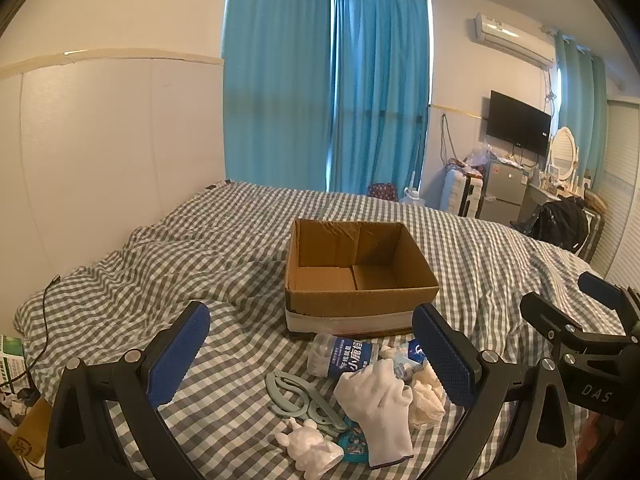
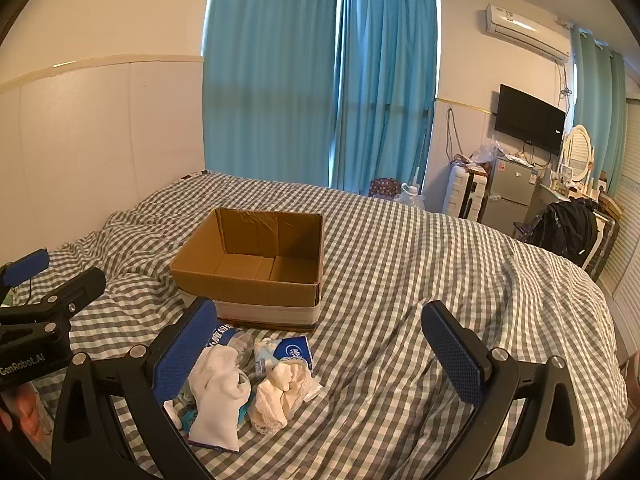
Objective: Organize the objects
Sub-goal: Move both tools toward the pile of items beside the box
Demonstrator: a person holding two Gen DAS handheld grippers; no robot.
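An open, empty cardboard box [image 1: 360, 280] [image 2: 256, 268] stands on the checked bed. In front of it lies a small heap: a plastic bottle with a blue label [image 1: 344, 356] [image 2: 234, 342], a white glove [image 1: 380, 404] [image 2: 218, 392], a cream cloth [image 1: 430, 400] [image 2: 280, 392], a blue-white packet [image 2: 286, 352], a grey-green hanger [image 1: 300, 400] and a white rabbit figure [image 1: 308, 446]. My left gripper [image 1: 316, 360] is open above the heap. My right gripper [image 2: 320, 356] is open, to the right of the heap. Each also shows in the other's view [image 1: 580, 320] [image 2: 36, 292].
The checked bedspread [image 2: 420, 280] covers the bed, rumpled at the left by the white wall panel. Blue curtains hang behind. A fridge [image 2: 512, 196], a TV, a mirror desk and a black bag [image 2: 568, 232] stand at the far right. A cable [image 1: 46, 320] lies at the bed's left.
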